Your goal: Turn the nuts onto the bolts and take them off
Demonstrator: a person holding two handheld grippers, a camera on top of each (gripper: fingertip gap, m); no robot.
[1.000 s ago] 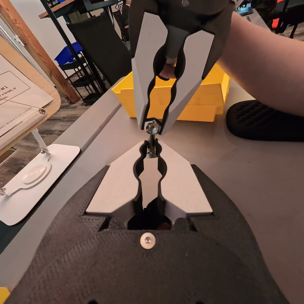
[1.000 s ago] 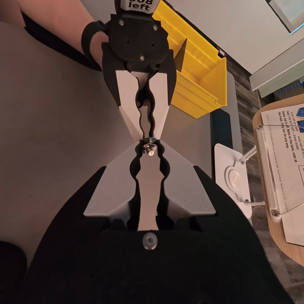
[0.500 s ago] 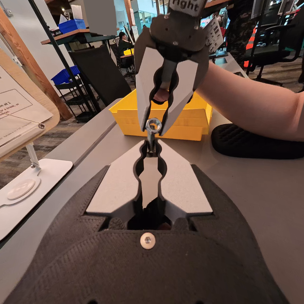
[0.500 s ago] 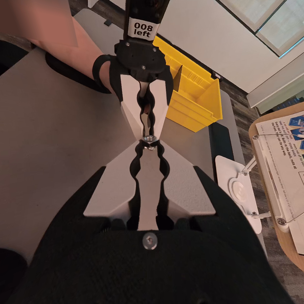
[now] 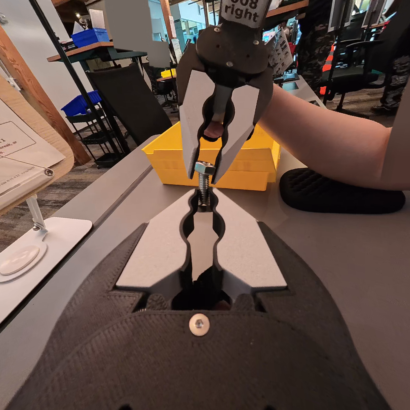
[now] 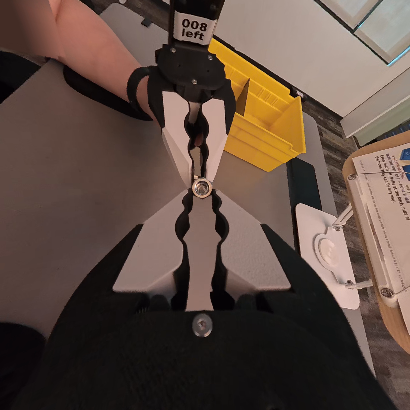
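A silver bolt (image 5: pixel 203 190) is held in the air above the grey table (image 5: pixel 332 255) between my two grippers. My left gripper (image 5: pixel 204 198) is shut on the bolt's lower end. My right gripper (image 5: pixel 203 175) comes down from above and is shut on a hex nut (image 5: pixel 204 169) at the bolt's upper end. Bare thread shows between the two grips. In the right wrist view the nut (image 6: pixel 202 188) is seen end-on with the bolt's tip in its hole, between my right gripper (image 6: pixel 201 195) and my left gripper (image 6: pixel 200 176).
A yellow divided bin (image 5: pixel 244 164) stands on the table just behind the grippers and also shows in the right wrist view (image 6: pixel 266 124). A black padded rest (image 5: pixel 339 193) lies under a forearm at right. A white stand base (image 5: pixel 44 239) holding a paper board sits at left. Less than 4 cm separates the two grippers' tips.
Both grippers stayed shut on the bolt and nut. The right gripper swung up and turned, so the nut that showed its hole now shows its side. The left gripper tilted up too.
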